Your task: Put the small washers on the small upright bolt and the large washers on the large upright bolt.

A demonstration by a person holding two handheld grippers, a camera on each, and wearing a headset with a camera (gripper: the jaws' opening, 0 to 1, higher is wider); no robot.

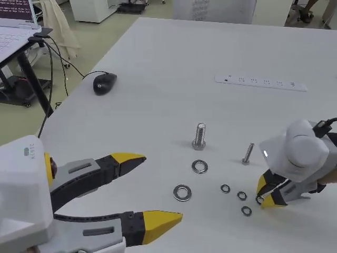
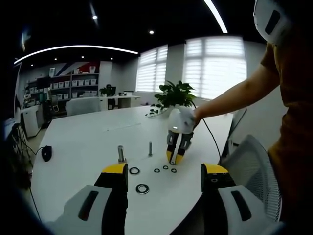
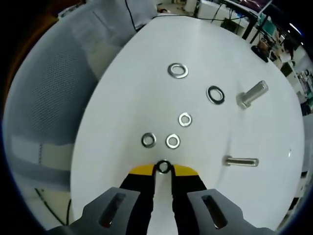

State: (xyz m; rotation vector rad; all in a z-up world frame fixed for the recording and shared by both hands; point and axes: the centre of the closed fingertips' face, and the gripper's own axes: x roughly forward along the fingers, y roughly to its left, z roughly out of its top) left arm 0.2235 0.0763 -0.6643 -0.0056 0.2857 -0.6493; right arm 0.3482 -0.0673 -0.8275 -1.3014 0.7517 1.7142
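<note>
1. The right gripper [image 3: 164,171] has its jaws drawn almost together. They appear clamped on one small washer [image 3: 160,166] at the very tips, low over the worktop [image 1: 158,63].
2. That washer looks like a thin, stiff metal ring: light, hard and slippery, and easily flicked out of a pinch. A hold across its outer edge, leaving the hole free, probably suits threading it over a bolt.
3. Three more small washers [image 3: 172,141] lie flat just ahead of the jaws, near one another but not touching.
4. Beyond them two large washers [image 3: 215,94] lie flat. They look heavier and offer a broader rim to grip.
5. The small bolt [image 1: 248,153] and the large bolt [image 1: 199,136] stand upright on their heads, with no washers on them. Either could topple if knocked.
6. The left gripper [image 1: 150,188] hovers with its jaws wide apart and empty, well apart from the washers.
7. Farther off sit a black mouse [image 1: 104,83], a white power strip [image 1: 260,83] and a laptop [image 1: 16,21]. The small mark on the left gripper's housing and the laptop's screen text are too small to read.
</note>
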